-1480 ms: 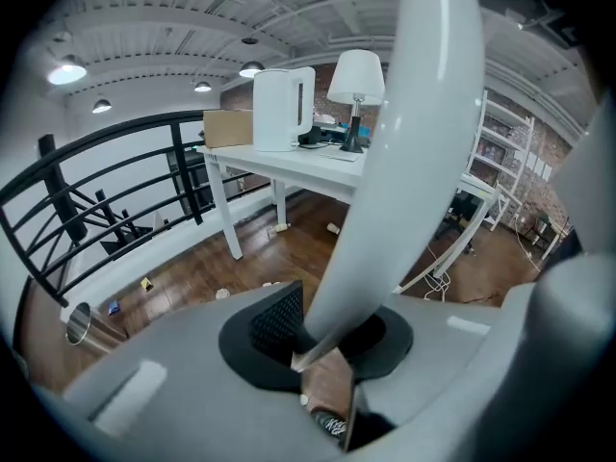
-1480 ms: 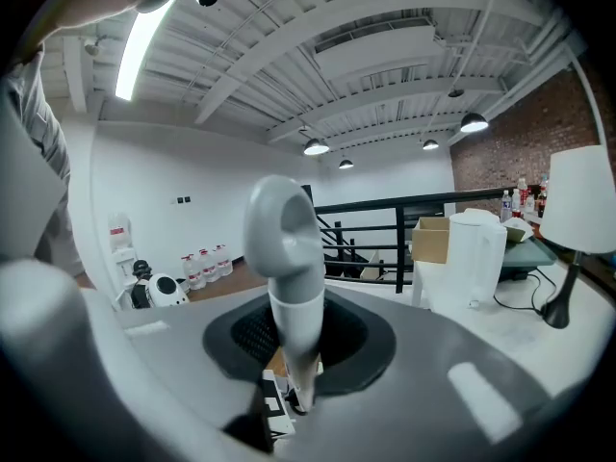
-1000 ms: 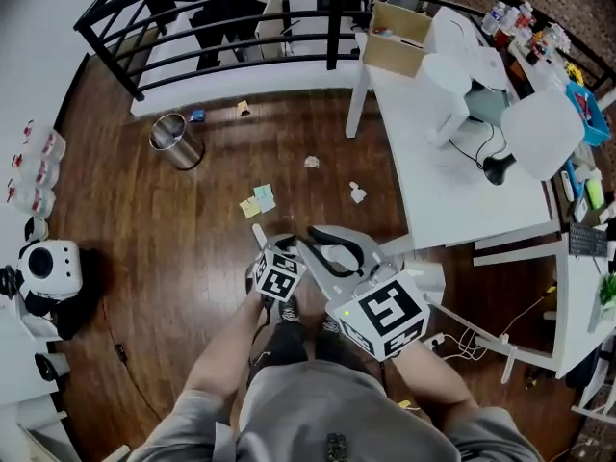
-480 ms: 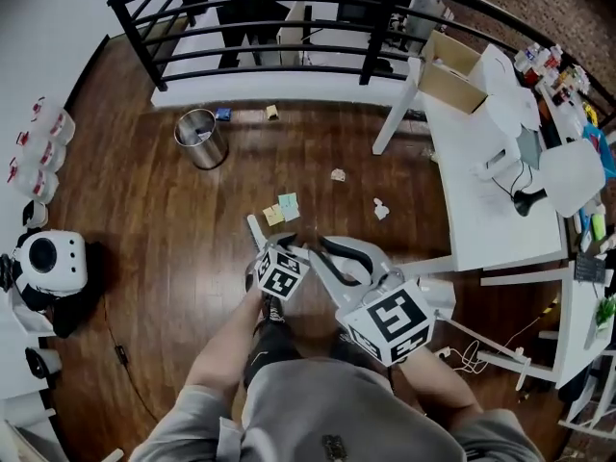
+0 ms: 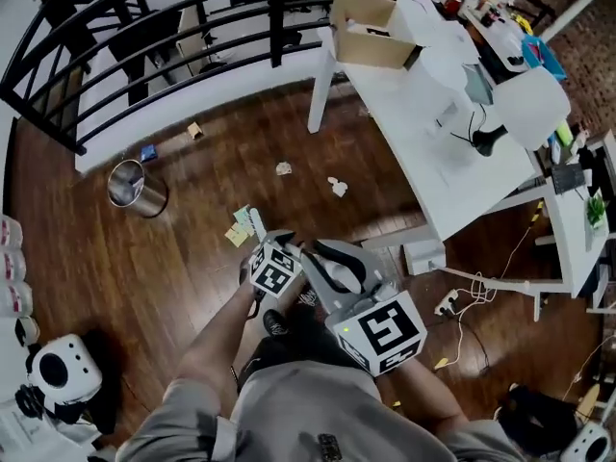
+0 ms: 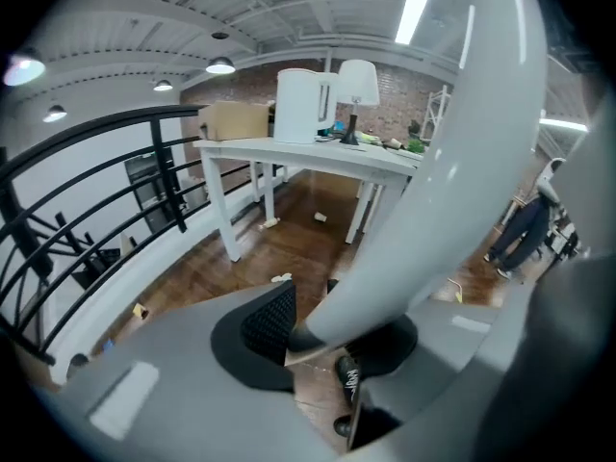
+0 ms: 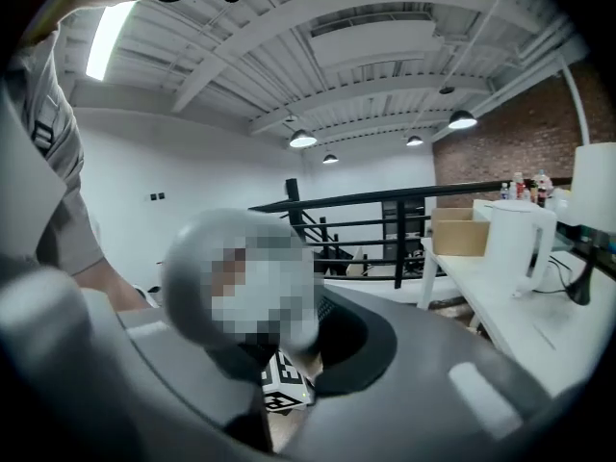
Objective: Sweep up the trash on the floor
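A thick grey-white handle [image 6: 433, 210] rises slantwise between the jaws of my left gripper [image 6: 332, 340]. Those jaws are opening, and the dark pads [image 6: 269, 320] still sit against the handle. My right gripper [image 7: 289, 345] is shut on the handle's rounded top end [image 7: 207, 248], which a mosaic patch partly covers. In the head view the left gripper [image 5: 265, 243] and right gripper [image 5: 322, 253] are close together above the person's shoes. Trash lies on the wood floor: sticky notes [image 5: 241, 229] just past the left gripper and two crumpled papers [image 5: 283, 168] [image 5: 337, 187] farther off.
A metal bin [image 5: 135, 186] stands at the left, with small scraps [image 5: 195, 130] by the black railing [image 5: 144, 56]. A white table [image 5: 433, 133] with a cardboard box [image 5: 371, 32] fills the right. Cables and a power strip [image 5: 448, 304] lie beside it.
The person has turned and stepped, so bin, trash and table have swung across the head view. Both grippers moved together with the handle, and the sticky notes now lie right by the left gripper.
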A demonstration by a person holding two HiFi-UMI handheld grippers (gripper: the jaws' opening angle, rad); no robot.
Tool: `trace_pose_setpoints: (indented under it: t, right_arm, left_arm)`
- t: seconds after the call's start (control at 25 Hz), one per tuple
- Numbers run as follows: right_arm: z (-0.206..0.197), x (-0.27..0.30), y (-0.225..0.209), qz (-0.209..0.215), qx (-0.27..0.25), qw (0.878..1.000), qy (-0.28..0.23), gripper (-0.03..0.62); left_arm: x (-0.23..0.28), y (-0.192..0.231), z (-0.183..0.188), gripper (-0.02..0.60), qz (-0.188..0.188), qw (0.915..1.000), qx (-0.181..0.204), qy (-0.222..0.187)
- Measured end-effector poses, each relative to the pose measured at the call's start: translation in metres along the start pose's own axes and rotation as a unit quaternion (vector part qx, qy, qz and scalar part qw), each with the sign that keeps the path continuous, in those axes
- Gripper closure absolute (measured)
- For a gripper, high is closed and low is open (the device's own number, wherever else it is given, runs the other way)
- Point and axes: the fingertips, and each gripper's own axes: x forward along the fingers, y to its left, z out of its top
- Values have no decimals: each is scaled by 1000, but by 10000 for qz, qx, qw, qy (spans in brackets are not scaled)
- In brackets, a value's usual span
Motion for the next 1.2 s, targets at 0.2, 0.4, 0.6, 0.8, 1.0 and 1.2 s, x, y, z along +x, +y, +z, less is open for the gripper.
trace_pose_setpoints:
  t: [0.2, 0.4, 0.6, 0.8, 1.0, 1.2]
  right_arm:
    - [-3, -8, -86, -915, 370, 9950, -176, 530]
    - [-13, -33, -161, -1918, 690, 9789, -161, 530]
    - [-39, -33, -226, -2860, 975, 9532, -66, 528]
    - [-67, -9, -284, -3715, 1384, 9180, 74, 528]
    - [-100, 16, -324, -4301, 1591, 8886, 142, 528]
    - [-98, 34, -350, -4522, 1497, 8792, 72, 528]
  left_arm:
    - [75, -22, 55, 474, -895, 9929, 771, 154]
    - [139, -59, 106, 476, -1664, 9741, 1517, 196]
    - [206, -90, 129, 476, -2514, 9407, 2268, 218]
    - [266, -96, 134, 476, -3274, 9017, 2818, 193]
    - [308, -96, 129, 476, -3752, 8694, 3207, 202]
    - [325, -77, 133, 479, -3844, 8631, 3270, 185]
